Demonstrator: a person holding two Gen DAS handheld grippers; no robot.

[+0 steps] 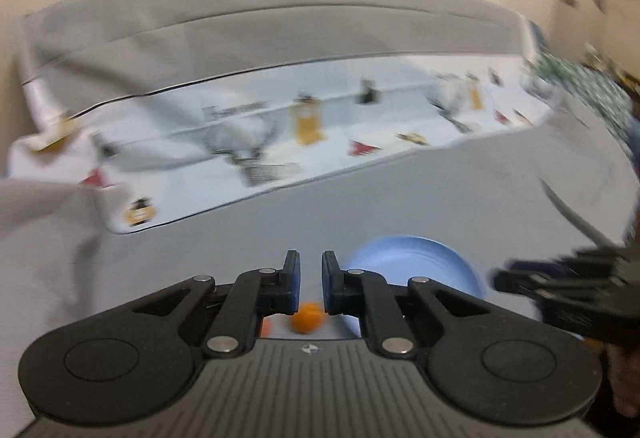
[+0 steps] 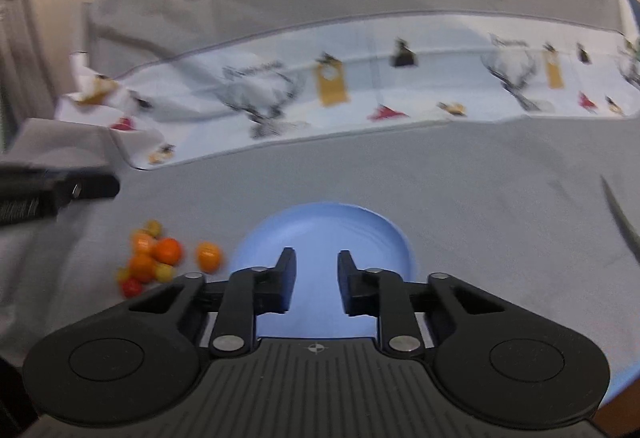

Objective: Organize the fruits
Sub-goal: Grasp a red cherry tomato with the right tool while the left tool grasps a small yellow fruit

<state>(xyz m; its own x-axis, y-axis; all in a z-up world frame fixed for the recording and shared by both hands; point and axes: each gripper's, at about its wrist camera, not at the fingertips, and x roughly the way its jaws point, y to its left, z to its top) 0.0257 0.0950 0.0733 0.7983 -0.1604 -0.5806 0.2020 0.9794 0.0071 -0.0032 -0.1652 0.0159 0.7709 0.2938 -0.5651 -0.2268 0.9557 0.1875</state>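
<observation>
- Your left gripper (image 1: 311, 278) has its jaws drawn in narrow and holds nothing. It hangs above an orange (image 1: 306, 322), so it looks poised, not yet picking.
- Your right gripper (image 2: 316, 278) is just as narrow and empty. It sits over the plate's (image 2: 320, 230) near edge.
- The fruits (image 2: 150, 258) lie heaped on the grey cloth, left of the plate. None is on the plate, so sorting seems barely begun.
- The empty plate beside the heap is probably where they go.

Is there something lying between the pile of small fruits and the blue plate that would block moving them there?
Nothing visible. In the right wrist view, only bare grey cloth separates the fruit pile from the blue plate; one orange fruit lies apart, nearest the rim.
</observation>
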